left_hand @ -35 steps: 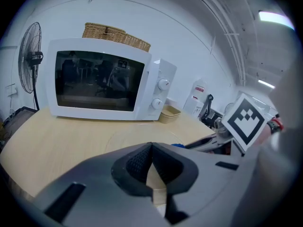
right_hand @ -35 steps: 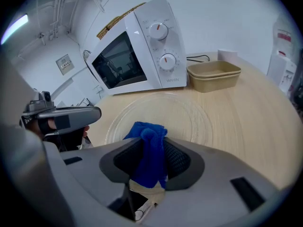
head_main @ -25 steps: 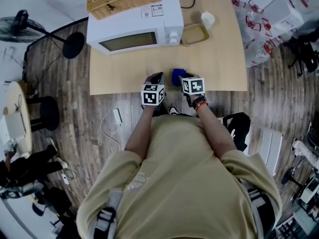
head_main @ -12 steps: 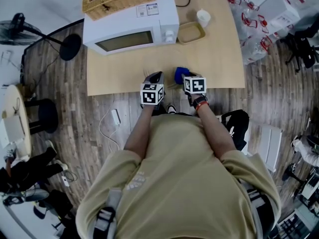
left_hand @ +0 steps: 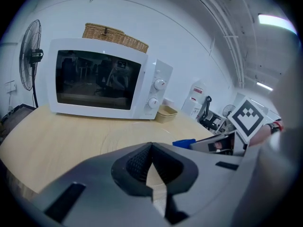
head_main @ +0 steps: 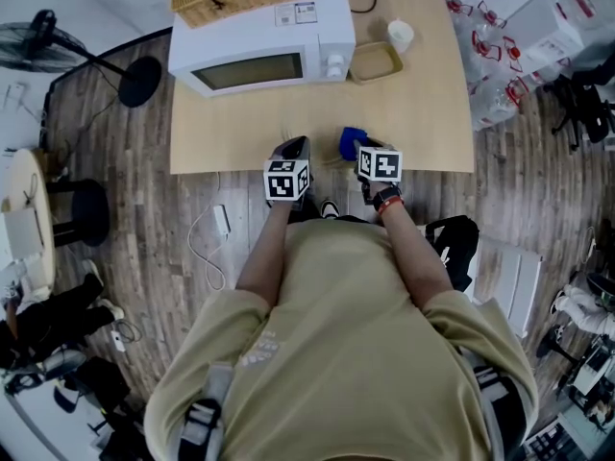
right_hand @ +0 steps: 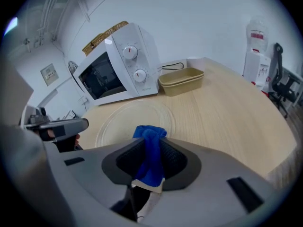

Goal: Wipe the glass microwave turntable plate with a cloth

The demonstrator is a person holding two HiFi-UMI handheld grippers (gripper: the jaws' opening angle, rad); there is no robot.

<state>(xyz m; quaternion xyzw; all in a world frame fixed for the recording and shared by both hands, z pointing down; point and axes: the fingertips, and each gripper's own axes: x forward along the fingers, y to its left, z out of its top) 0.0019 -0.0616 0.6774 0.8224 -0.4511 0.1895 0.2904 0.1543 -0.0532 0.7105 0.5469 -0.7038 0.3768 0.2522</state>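
While glass turntable plate (right_hand: pixel 124 122) lies flat on table (right_hand: pixel 227 112) in front of microwave (right_hand: pixel 113 67), right gripper (right_hand: pixel 150 161) clamps blue cloth (right_hand: pixel 149 135), tuft protruding for wiping; left gripper (left_hand: pixel 150 161) closed, empty, near plate rim, likely ready to steady it.

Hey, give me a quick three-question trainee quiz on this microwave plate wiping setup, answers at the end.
1. True or false: the right gripper is shut on the blue cloth.
2. Relative to the microwave, the glass plate lies: A inside it; B on the table in front of it; C on top of it.
3. Fill in: the jaws of the left gripper are ____, with nothing between them.

Key: 1 true; 2 B; 3 shut.
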